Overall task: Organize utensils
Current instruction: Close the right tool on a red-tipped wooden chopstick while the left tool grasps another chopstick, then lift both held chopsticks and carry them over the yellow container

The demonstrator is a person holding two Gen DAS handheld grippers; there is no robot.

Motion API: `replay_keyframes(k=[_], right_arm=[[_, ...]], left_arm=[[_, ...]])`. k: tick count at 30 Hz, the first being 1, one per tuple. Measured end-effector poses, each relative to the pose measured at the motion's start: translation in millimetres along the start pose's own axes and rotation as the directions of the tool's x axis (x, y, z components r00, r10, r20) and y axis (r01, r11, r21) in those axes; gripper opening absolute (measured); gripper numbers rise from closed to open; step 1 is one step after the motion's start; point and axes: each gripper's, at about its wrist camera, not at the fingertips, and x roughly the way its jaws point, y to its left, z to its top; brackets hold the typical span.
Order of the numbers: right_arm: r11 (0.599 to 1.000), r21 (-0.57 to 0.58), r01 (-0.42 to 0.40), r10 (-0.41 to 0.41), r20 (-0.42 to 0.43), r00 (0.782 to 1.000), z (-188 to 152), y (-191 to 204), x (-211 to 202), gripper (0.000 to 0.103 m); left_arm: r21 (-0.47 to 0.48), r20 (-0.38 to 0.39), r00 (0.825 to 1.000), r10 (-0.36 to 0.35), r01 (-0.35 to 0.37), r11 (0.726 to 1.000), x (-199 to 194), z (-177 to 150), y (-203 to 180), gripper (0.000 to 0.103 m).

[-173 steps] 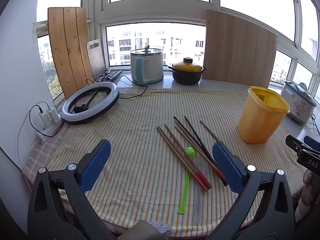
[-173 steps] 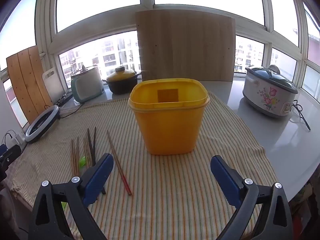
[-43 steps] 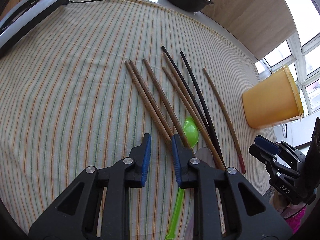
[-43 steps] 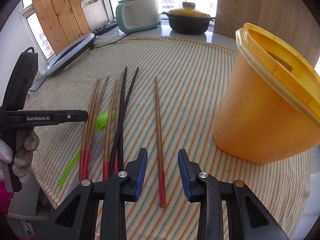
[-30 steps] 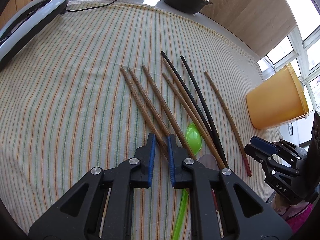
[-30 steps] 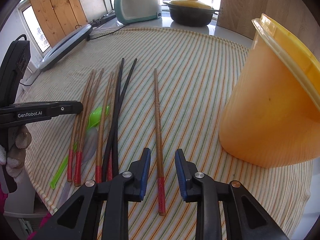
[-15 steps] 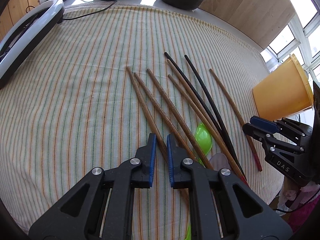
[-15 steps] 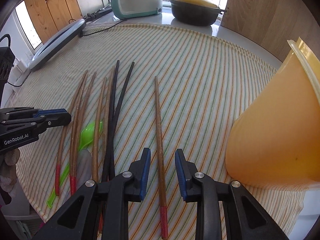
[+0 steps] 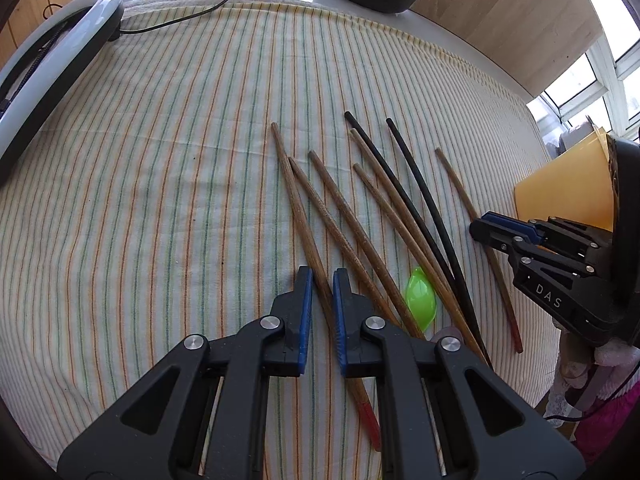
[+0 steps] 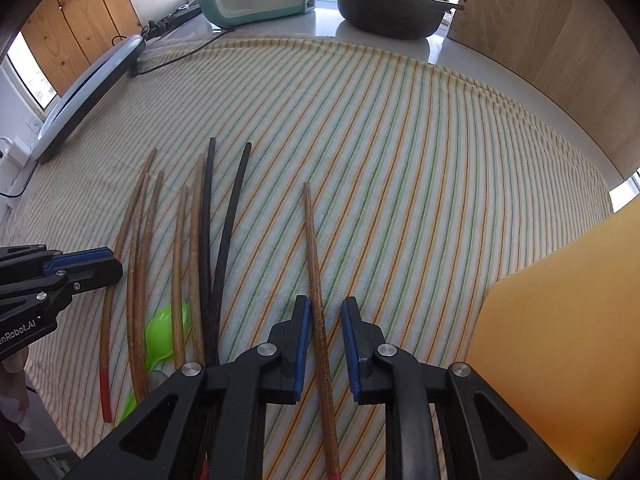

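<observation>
- My left gripper (image 9: 320, 292) pointed steeply down at the striped cloth (image 9: 160, 200), its black arms filling the bottom of the left wrist view.
- Its 2 blue pads sat nearly together, clamped on the outermost brown chopstick (image 9: 296, 204), which ran between them and came out below with its red end near the cloth's edge.
- My right gripper (image 10: 324, 320) was tipped just as steeply over the lone chopstick (image 10: 314, 248), which lay apart from the rest.
- Its jaws were closing with that stick between them; the right wrist view showed a sliver of cloth on each side of the stick, so the pads were not yet pressing.
- Only the left view showed the green spoon (image 9: 420, 300) bowl in full, lying under the crossing brown sticks and beside the 2 black chopsticks (image 9: 416, 184).
- It also showed the right gripper from the side, low over the lone stick.
- Only the right view showed the yellow container (image 10: 560, 340) up close, filling the lower right corner just beside my right jaw.
- That view caught my left gripper side-on at the left edge, its tip against the outermost stick.
</observation>
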Motion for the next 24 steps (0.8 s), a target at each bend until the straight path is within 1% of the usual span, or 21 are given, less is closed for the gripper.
replay_keyframes(k=[1, 3, 6, 11, 14, 16, 18, 20, 24], right_arm=[[1.0, 0.001, 0.0, 0.0, -0.001, 1.0, 1.2, 0.1, -0.1, 0.004], [1.0, 0.007, -0.018, 0.018, 0.0, 1.0, 2.0, -0.8, -1.4, 0.004], [0.998, 0.023, -0.05, 0.049, 0.023, 0.999, -1.3, -3.7, -9.2, 0.004], [0.995, 0.039, -0.092, 0.088, 0.087, 0.992, -5.5, -6.4, -31.0, 0.004], [0.992, 0.044, -0.117, 0.11, 0.136, 0.985, -11.7, -7.7, -47.4, 0.004], [0.99, 0.047, -0.136, 0.126, 0.17, 0.977, -18.5, -8.4, -59.5, 0.004], [0.99, 0.041, -0.138, 0.126, 0.213, 0.969, -26.9, -9.5, -72.7, 0.004], [0.991, 0.029, -0.129, 0.117, 0.251, 0.961, -33.9, -10.1, -84.8, 0.004], [0.992, 0.037, -0.125, 0.106, 0.328, 0.939, -44.2, -16.3, -108.2, 0.004]], left_arm=[[0.007, 0.005, 1.0, 0.001, -0.001, 1.0, -0.2, 0.1, -0.2, 0.008], [0.01, 0.013, 1.0, -0.003, 0.003, 1.0, -1.4, -1.5, 0.4, 0.008], [-0.004, 0.027, 0.999, -0.023, 0.023, 1.0, -7.2, -4.6, 4.2, 0.005], [-0.026, 0.09, 0.995, -0.048, 0.051, 0.998, -30.4, -7.0, 11.9, 0.004], [-0.027, 0.131, 0.99, -0.057, 0.061, 0.998, -45.5, -9.6, 14.1, 0.004], [-0.029, 0.162, 0.984, -0.073, 0.078, 0.997, -57.1, -10.5, 13.1, 0.004], [-0.014, 0.201, 0.976, -0.086, 0.091, 0.996, -70.6, -12.2, 9.6, 0.004], [0.007, 0.245, 0.965, -0.093, 0.094, 0.996, -84.9, -11.4, 3.2, 0.004], [0.029, 0.31, 0.942, -0.127, 0.125, 0.992, -105.9, -5.6, -11.3, 0.004]])
